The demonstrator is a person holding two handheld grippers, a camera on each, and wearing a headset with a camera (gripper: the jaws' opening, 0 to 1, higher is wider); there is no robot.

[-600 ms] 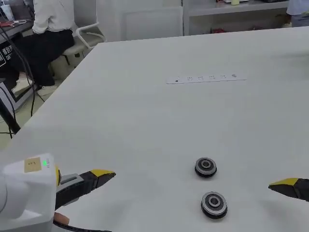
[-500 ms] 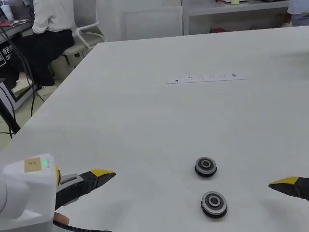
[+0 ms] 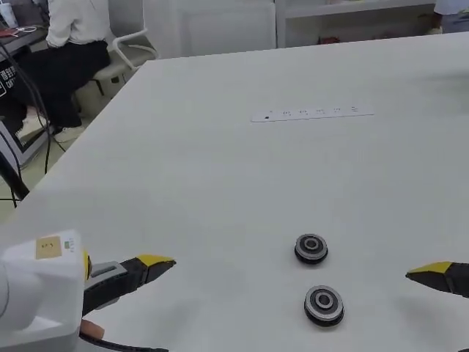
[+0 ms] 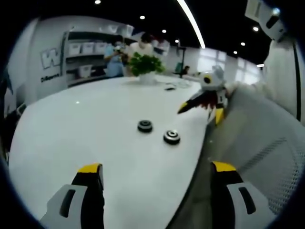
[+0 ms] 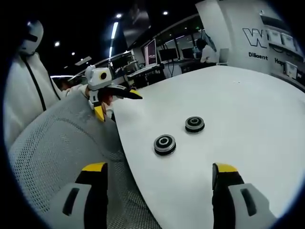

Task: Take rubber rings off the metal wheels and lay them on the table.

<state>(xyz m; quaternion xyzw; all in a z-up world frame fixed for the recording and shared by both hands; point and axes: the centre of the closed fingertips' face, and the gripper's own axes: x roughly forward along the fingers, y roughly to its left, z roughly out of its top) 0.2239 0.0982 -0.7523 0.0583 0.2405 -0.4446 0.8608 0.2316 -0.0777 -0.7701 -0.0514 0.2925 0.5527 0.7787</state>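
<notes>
A power strip (image 3: 313, 114) lies flat; a person (image 3: 73, 37) sits.

The white table (image 3: 220, 183) carries two wheels, well apart from both grippers: the far wheel (image 3: 311, 248) and the near wheel (image 3: 324, 305), each lying flat with a dark outer band. The left gripper (image 3: 150, 267) enters at lower left, its yellow tip pointing right. The right gripper (image 3: 438, 276) enters at the right edge, pointing left. A power strip (image 3: 311, 114) lies farther back. A person (image 3: 73, 29) sits at upper left.
</notes>
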